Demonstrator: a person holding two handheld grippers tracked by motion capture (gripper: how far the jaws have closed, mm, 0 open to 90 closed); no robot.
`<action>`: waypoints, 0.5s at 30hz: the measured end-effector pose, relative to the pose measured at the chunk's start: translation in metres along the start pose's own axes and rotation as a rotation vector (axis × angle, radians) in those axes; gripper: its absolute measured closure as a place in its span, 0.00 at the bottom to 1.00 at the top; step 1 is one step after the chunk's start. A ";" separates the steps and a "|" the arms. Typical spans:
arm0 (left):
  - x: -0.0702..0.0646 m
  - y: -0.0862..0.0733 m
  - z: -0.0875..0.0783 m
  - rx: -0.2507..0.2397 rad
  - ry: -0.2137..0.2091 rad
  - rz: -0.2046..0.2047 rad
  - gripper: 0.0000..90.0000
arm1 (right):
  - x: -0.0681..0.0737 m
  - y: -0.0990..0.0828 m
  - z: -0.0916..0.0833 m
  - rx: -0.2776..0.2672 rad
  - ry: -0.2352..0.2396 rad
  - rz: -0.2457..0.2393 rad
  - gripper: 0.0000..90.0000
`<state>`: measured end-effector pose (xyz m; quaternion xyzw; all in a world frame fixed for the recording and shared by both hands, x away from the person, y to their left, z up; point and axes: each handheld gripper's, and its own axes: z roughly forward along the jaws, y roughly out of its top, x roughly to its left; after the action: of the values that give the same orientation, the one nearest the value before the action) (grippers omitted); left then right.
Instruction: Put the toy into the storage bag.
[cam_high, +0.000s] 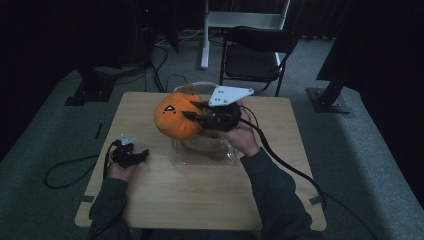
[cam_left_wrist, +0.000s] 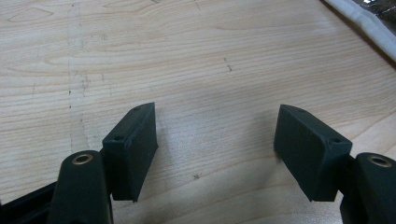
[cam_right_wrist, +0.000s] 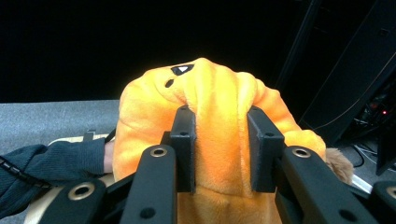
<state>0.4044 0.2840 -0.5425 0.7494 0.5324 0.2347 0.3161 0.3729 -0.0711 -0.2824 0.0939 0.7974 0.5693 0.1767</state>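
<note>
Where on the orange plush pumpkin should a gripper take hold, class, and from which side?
Pinch a soft fold of the orange plush pumpkin from the side away from its face, as the right gripper does now: the rounded body is too wide, but the fabric bunches between the jaws.

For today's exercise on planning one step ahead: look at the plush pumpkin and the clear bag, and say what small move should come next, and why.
Probably lift the pumpkin slightly higher and away from the bag. The right tongs pinch a fold of its plush, and it hangs over the bag, where another brown plush lies. The left tongs rest open on the table, free to steady the bag.
</note>
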 end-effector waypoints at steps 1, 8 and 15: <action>0.000 0.000 0.000 0.000 0.000 -0.001 0.34 | 0.000 0.000 -0.001 -0.002 -0.002 0.002 0.76; 0.000 0.000 0.000 0.000 -0.001 -0.003 0.34 | -0.003 -0.001 -0.004 -0.004 -0.011 0.010 0.76; 0.000 0.000 0.000 -0.002 -0.001 -0.004 0.34 | -0.008 -0.001 -0.010 -0.010 -0.029 0.013 0.76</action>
<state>0.4043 0.2838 -0.5427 0.7482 0.5333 0.2342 0.3175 0.3760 -0.0831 -0.2793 0.1066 0.7913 0.5729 0.1849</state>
